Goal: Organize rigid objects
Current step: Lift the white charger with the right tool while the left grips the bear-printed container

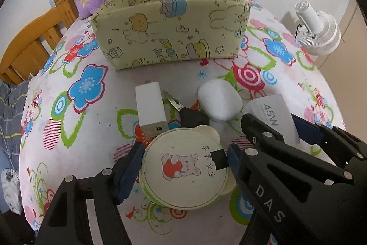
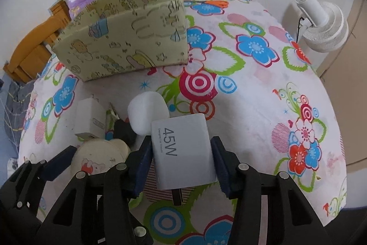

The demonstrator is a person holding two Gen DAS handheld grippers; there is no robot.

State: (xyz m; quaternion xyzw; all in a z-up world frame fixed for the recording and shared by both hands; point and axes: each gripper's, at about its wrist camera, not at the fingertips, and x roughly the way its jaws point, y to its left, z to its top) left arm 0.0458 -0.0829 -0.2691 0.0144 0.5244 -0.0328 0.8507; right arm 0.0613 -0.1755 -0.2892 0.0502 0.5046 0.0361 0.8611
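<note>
Left wrist: left gripper (image 1: 184, 164) straddles the round bear-lid tin (image 1: 185, 167) on the floral tablecloth (image 1: 75, 130); pads look to touch its sides, but a firm clamp can't be confirmed. Right wrist: right gripper (image 2: 182, 161) clamped on the 45W charger (image 2: 183, 150), in front of the fabric storage box (image 2: 123, 38).

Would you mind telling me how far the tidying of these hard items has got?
Nothing can be seen stored yet; the inside of the patterned box is hidden. In hand: the right tongs grip the grey 45W charger, and the left tongs sit around the round bear tin. Left on the table: the white charger, the white pebble-shaped case and a black-handled tool.
</note>
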